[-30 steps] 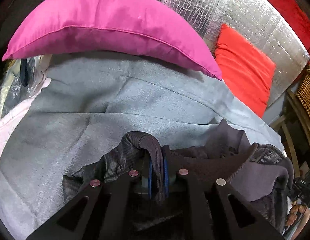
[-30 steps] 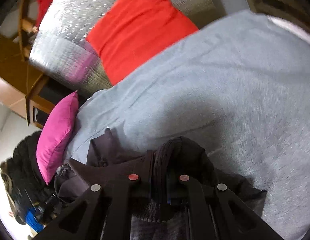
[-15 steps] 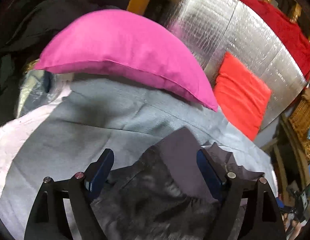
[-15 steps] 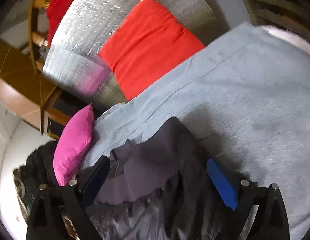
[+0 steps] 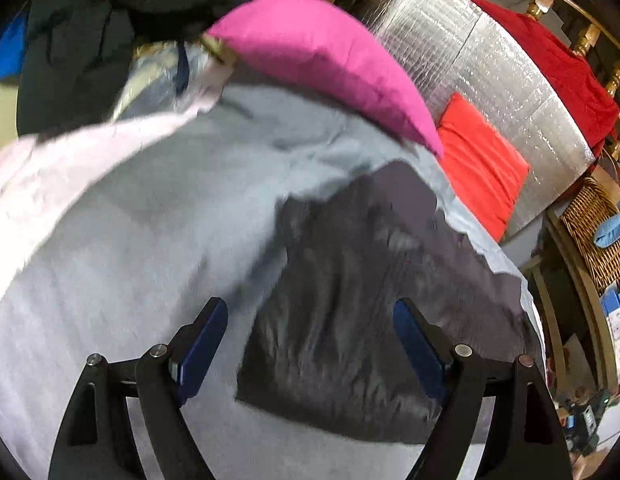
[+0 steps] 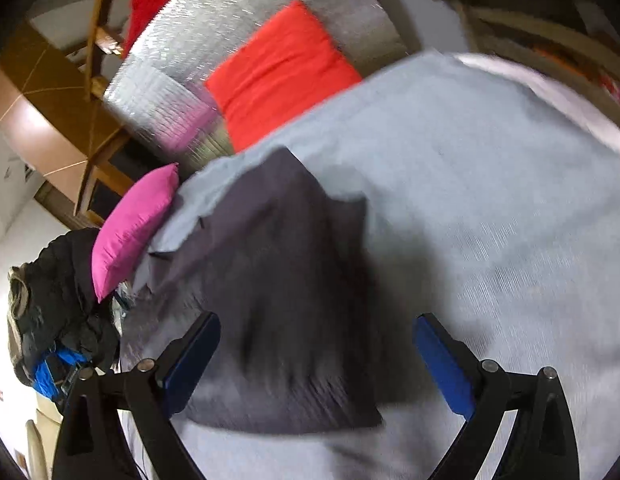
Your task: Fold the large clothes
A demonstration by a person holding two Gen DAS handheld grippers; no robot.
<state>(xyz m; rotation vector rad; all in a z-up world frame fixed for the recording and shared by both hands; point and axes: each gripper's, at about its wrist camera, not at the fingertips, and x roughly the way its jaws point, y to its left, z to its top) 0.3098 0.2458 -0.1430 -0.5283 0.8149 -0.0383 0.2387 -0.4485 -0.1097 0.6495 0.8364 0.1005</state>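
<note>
The dark charcoal garment [image 5: 361, 300] lies folded into a rough rectangle on the pale grey bed cover [image 5: 130, 248], its far end reaching toward the magenta pillow [image 5: 329, 64] and the red cushion [image 5: 481, 168] against the silver quilted foil panel [image 5: 489, 68]. The fingers of both your left gripper [image 5: 310, 348] and your right gripper [image 6: 315, 364] are spread wide with nothing between the pads — the cloth sits below and ahead of them, untouched. For the next fold, judge the edges before you close: take the near corners, one per gripper, pinch through all layers, and carry them evenly so the stack stays square and does not skew. The near edge looks straight in the right wrist view [image 6: 286, 320], a good line to work from. Motion blur smears the fabric in both views, so seams, layer count and garment type are hard to make out — and the right-hand edge runs toward the bed's side, where its end is unclear.
</note>
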